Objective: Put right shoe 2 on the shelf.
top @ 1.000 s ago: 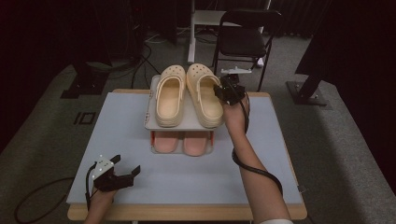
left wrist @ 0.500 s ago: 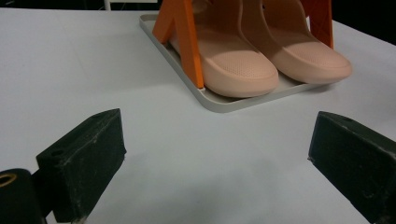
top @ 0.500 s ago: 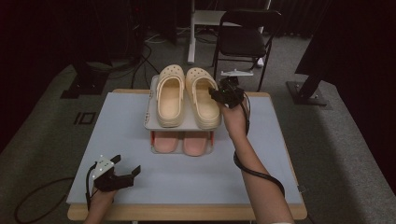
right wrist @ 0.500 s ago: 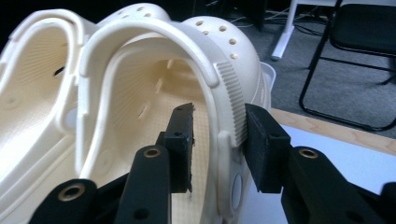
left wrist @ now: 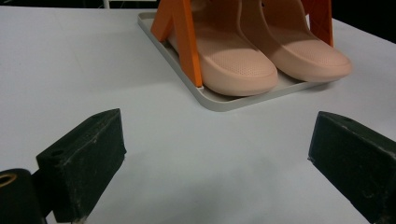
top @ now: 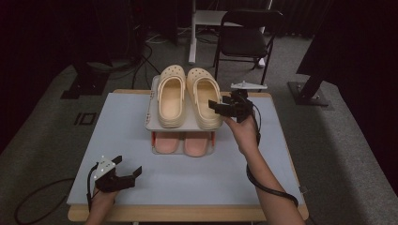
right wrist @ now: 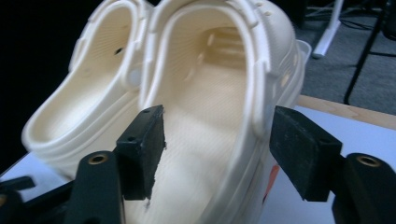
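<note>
The table (top: 117, 140) fills the frame's middle; on its rack (top: 152, 123), upper centre, lies the right cream clog (top: 204, 96). The right gripper (top: 220, 107), jaws just opened, straddles its heel wall without pressing. The left gripper (top: 123, 168) gapes wide, lower left

grey carpet floor (top: 338, 154); black chair (top: 244, 40) behind the table (top: 197, 187); dark surroundings; cables (top: 131, 65) on floor

Cream clogs (top: 187, 96) with small holes on a grey rack (top: 152, 123) with orange posts (left wrist: 183, 37); pink dotted slippers (top: 183, 143) below; pale table (top: 117, 140).
</note>
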Available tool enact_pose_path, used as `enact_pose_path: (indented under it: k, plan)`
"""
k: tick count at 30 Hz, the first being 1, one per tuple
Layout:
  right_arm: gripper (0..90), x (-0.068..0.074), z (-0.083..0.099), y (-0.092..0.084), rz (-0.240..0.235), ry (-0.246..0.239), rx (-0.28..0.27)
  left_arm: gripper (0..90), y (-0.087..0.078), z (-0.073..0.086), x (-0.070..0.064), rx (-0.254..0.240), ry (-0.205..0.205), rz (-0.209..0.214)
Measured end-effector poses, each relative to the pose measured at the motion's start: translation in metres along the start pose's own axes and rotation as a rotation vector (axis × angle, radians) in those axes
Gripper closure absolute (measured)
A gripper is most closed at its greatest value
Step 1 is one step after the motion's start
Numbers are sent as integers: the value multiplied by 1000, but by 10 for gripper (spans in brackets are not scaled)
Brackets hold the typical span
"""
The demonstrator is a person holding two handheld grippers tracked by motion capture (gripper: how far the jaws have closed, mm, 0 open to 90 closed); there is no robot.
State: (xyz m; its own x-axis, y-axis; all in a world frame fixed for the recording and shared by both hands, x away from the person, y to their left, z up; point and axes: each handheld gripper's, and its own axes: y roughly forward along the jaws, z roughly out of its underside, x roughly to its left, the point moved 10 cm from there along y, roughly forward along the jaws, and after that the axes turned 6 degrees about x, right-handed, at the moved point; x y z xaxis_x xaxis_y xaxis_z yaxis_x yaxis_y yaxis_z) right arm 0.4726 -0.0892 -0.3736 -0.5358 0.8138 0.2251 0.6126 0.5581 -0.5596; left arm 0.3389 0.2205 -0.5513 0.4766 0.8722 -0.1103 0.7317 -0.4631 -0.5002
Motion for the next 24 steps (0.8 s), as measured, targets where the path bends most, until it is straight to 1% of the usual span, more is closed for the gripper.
enact_pose_path:
  k: [1,2,3,4,6,8,11,12,15,16,18,19,21,24]
  plan:
    - [337,0,0,0,0,0,0,36,0,0,0,1,0,-1]
    - [321,2,5,-6,11,-31,2,36,0,0,0,-1,2,0]
    - [321,2,5,-6,11,-31,2,36,0,0,0,-1,2,0]
    - [299,4,10,-11,7,-50,-2,36,0,0,0,-1,2,-1]
    - [269,7,18,-15,-14,-53,0,36,0,0,0,-1,-2,-1]
    - [266,10,26,-18,-42,-53,-1,36,0,0,0,1,0,-2]
    - [252,15,37,-23,-70,-62,-4,36,0,0,0,4,5,-2]
    - [246,16,41,-23,-74,-72,-2,36,0,0,0,3,4,-2]
    - [236,17,45,-23,-67,-85,4,36,0,0,0,4,4,-3]
    - [233,19,54,-21,-77,-93,20,36,0,1,0,4,3,-3]
    - [254,19,58,-18,-68,-99,27,36,0,1,0,6,0,-4]
    - [262,20,59,-16,-68,-101,27,36,0,1,0,7,3,-5]
    - [290,19,59,-15,-35,-110,19,36,1,1,0,6,5,-6]
    - [290,20,58,-14,-33,-100,3,36,1,1,0,6,3,-5]
